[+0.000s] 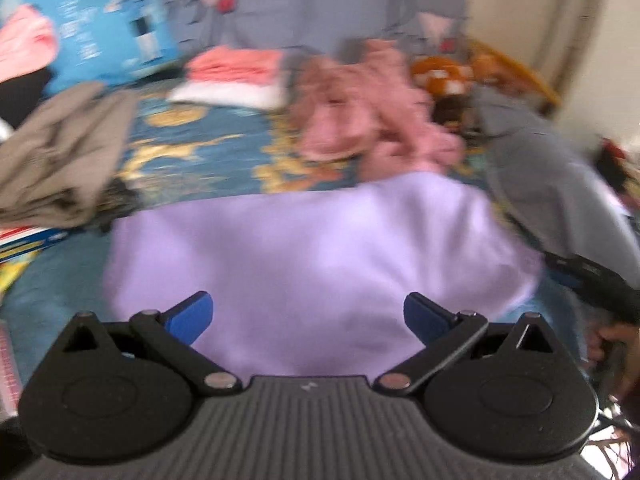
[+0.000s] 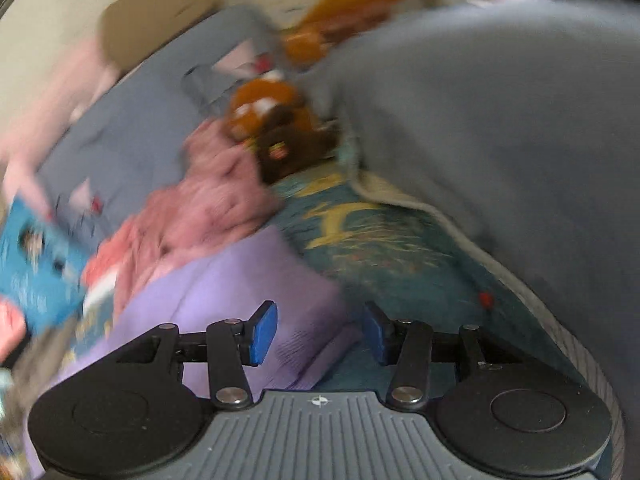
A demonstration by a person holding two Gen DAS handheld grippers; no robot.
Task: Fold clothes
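Note:
A lilac garment (image 1: pixel 304 248) lies spread flat on the teal and gold bedspread (image 1: pixel 192 152), blurred by motion. My left gripper (image 1: pixel 308 316) hangs over its near part, open wide, with nothing between the blue pads (image 1: pixel 192 316). In the right wrist view the lilac garment (image 2: pixel 224 292) fills the lower left, with its corner reaching under the jaws. My right gripper (image 2: pixel 320 332) is open above that corner and the bedspread (image 2: pixel 380 248), and its pads do not press on the cloth. The right tool's black body (image 1: pixel 600 284) shows at the garment's right edge.
A crumpled pink garment (image 1: pixel 360 124) lies behind the lilac one. A folded coral and white stack (image 1: pixel 236 76) sits further back. A beige garment (image 1: pixel 60 152) is at the left, with a blue box (image 1: pixel 100 20) behind it. A grey quilt (image 2: pixel 500 120) bulges at the right, beside an orange plush toy (image 2: pixel 264 108).

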